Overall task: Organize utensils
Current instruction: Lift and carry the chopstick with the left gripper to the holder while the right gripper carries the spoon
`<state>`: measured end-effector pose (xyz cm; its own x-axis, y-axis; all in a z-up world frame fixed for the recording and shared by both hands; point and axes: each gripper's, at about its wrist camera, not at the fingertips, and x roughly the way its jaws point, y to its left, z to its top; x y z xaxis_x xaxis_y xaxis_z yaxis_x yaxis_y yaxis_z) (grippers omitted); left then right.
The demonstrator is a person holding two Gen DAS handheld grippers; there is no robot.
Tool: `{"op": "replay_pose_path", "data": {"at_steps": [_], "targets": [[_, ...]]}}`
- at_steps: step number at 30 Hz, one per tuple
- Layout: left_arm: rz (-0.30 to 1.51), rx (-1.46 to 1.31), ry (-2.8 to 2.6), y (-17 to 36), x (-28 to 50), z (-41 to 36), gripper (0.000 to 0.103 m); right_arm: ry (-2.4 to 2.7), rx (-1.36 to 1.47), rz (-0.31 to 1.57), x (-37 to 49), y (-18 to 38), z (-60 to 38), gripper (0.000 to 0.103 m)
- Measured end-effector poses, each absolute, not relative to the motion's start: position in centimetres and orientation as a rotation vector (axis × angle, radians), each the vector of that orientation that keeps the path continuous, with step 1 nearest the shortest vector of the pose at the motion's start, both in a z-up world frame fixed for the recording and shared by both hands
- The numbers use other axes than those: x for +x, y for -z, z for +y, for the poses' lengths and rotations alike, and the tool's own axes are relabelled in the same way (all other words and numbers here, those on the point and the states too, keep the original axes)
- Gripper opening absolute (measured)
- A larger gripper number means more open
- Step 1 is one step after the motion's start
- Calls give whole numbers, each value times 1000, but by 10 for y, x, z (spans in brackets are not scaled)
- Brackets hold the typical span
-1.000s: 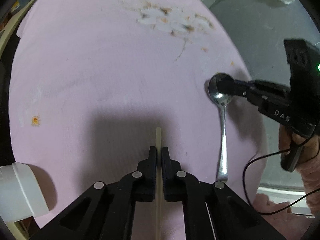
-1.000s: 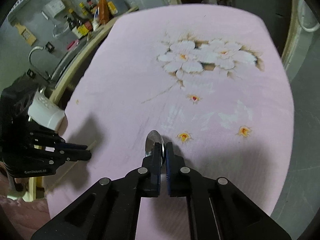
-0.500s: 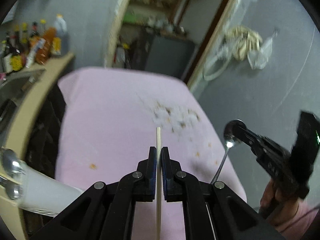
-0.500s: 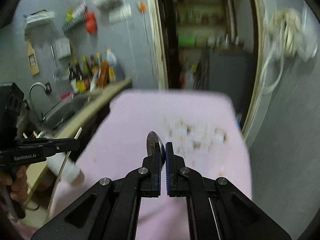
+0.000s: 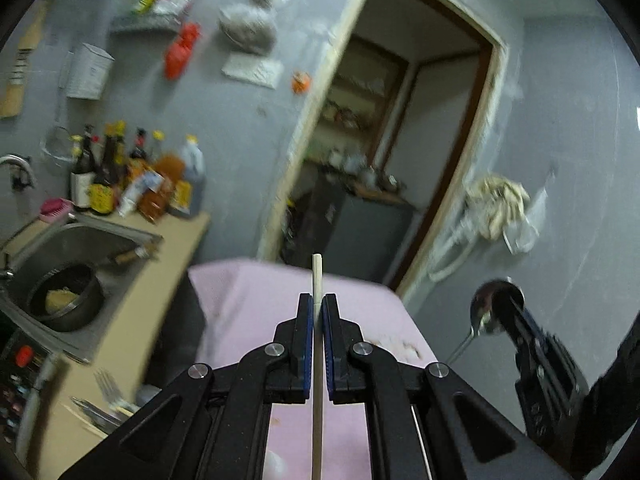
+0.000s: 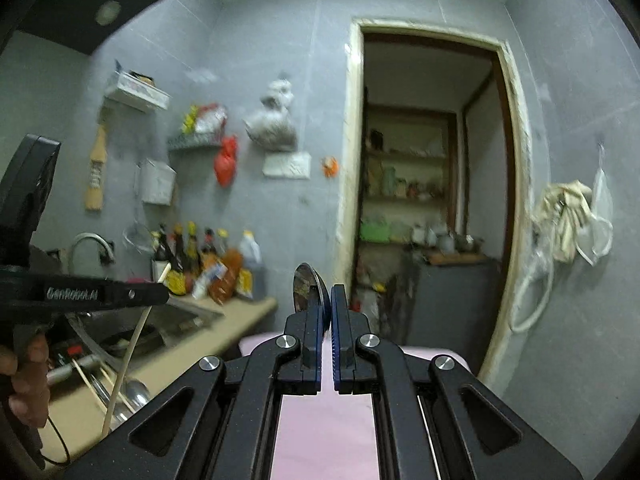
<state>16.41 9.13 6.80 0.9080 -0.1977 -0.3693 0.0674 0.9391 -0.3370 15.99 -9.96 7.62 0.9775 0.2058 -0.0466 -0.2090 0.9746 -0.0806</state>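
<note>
My left gripper (image 5: 317, 304) is shut on a pale wooden chopstick (image 5: 317, 360) and holds it in the air above the pink cloth-covered table (image 5: 256, 296). It shows from the side in the right wrist view (image 6: 132, 344). My right gripper (image 6: 326, 296) is shut on a metal spoon (image 6: 304, 284) by its bowl, also lifted off the table. The spoon also shows in the left wrist view (image 5: 486, 312), handle hanging down. Several forks and chopsticks (image 5: 100, 404) lie on the beige counter at lower left.
A steel sink (image 5: 68, 248) with a dark pot (image 5: 64, 300) is set in the counter at left. Sauce bottles (image 5: 136, 184) stand behind it along the grey wall. A ladle and chopsticks (image 6: 116, 392) lie on the counter. An open doorway (image 6: 420, 208) is ahead.
Both grippers have lifted off the pink table and tilted up toward the wall, carrying the chopstick and the spoon. The table has dropped low in both views.
</note>
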Motion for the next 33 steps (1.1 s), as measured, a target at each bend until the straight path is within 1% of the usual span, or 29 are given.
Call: {"op": "replay_pose_path", "data": {"at_steps": [6,13,25,33], "targets": [[296,-369,-4,-81,145,156,5,-322,-116,17,152,-81,-48,4],[233,-477,-139,-59,136,223,5,-392,-181,14,154,-66,-10,4],[127,-589,-336,-3,140,261,5,-428,-325,31,168,-43,30,4],[135,-603,-410,37,153,264,5,-441,-416,72,175,-16,44,4]]}}
